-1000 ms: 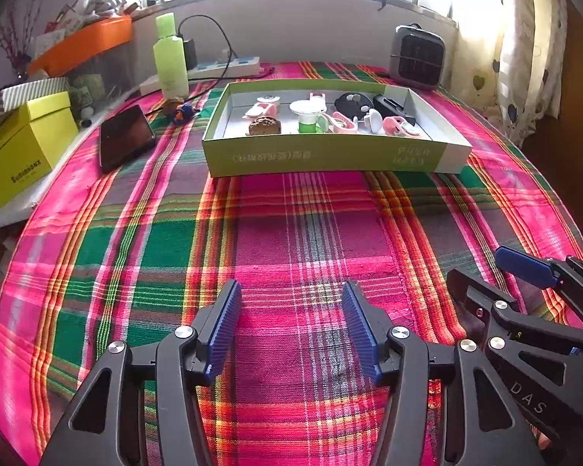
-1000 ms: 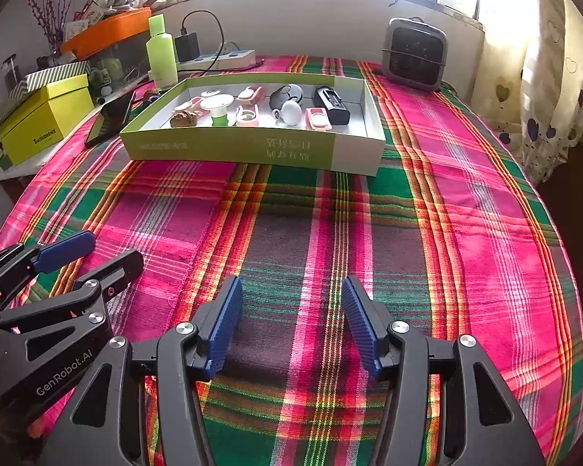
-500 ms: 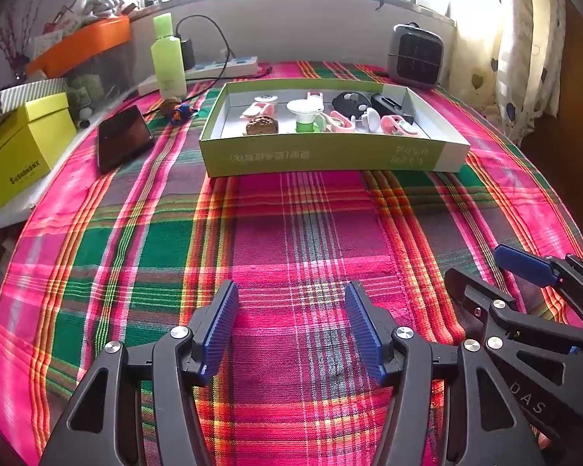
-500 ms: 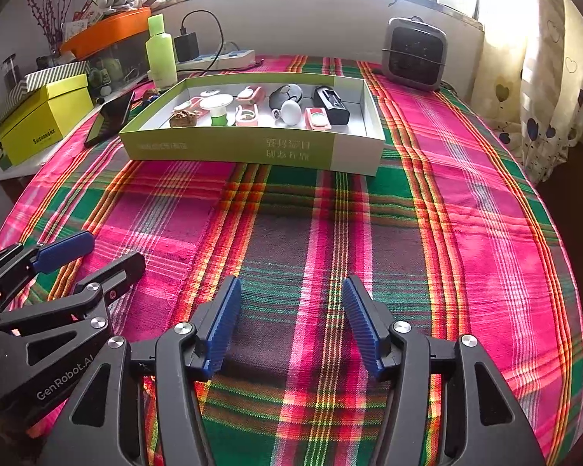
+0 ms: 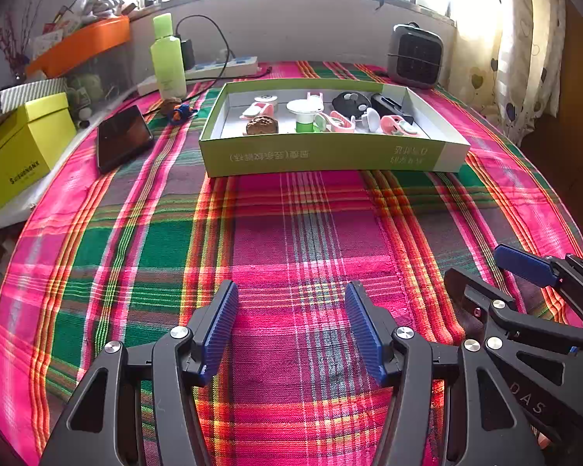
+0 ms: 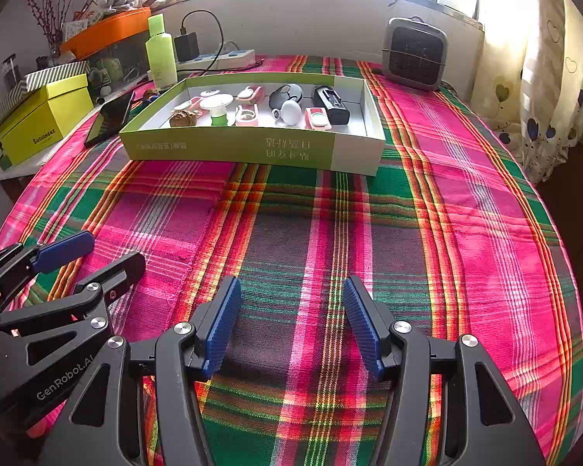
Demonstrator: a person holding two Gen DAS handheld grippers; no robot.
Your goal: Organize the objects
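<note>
A shallow green and white box (image 5: 330,153) (image 6: 252,149) sits at the far middle of the plaid-covered table. It holds several small items: a brown walnut-like lump (image 5: 262,125), a white and green cap (image 5: 305,114), pink clips (image 5: 342,121), a white egg-shaped piece (image 6: 290,110) and black gadgets (image 6: 332,105). My left gripper (image 5: 291,328) is open and empty, low over the cloth near the front edge. My right gripper (image 6: 291,320) is open and empty beside it. Each shows in the other's view, the right (image 5: 524,295) and the left (image 6: 77,260).
A dark phone (image 5: 122,141), a small blue and orange toy (image 5: 179,110) and a green bottle (image 5: 168,56) lie left of the box. A yellow box (image 5: 23,147) and orange tray (image 5: 81,44) stand at far left. A small heater (image 5: 416,56) and power strip (image 5: 221,68) stand at the back.
My left gripper's view has drifted slightly, so the box sits a touch lower and nearer. Both grippers stay open and empty; nothing on the table moved.
</note>
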